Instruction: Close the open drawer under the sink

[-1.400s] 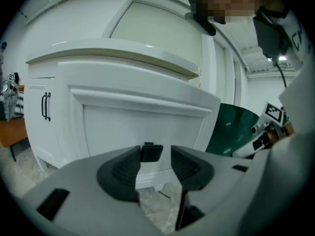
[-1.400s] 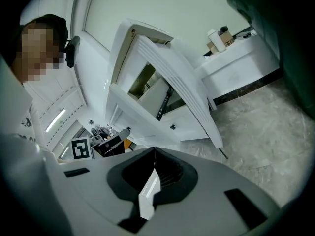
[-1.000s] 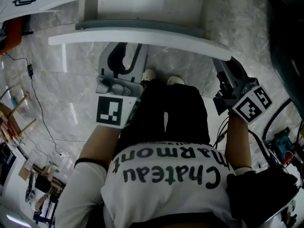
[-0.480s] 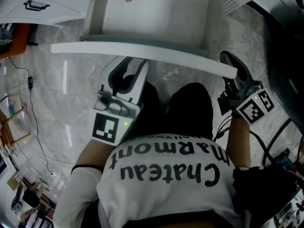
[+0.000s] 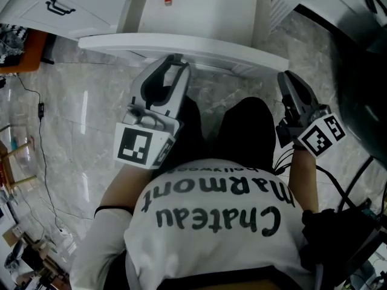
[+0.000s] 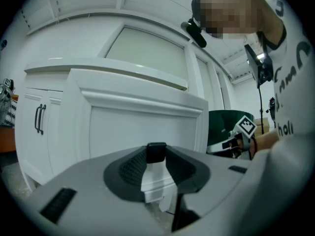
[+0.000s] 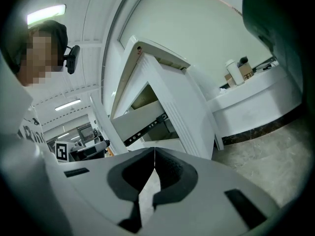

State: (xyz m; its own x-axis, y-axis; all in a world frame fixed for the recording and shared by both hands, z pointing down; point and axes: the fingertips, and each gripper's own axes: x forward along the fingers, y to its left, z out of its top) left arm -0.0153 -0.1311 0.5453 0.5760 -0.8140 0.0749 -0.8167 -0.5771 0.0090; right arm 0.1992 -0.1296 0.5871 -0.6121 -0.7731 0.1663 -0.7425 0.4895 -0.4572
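Now higher in the head view than a second ago, and closer to the white cupboard door with the dark handle (image 5: 54,8): the long white panelled drawer front (image 5: 205,48), standing out from the cabinet under the sink. Judged as being pushed in but not yet home, with open box showing behind it. Held up close to its near face: the left hand-held gripper (image 5: 171,61), jaws part-way apart, clamped on nothing. Close by its right end: the right hand-held gripper (image 5: 289,78), jaws together, empty. Probably only more steady forward pushing needed.
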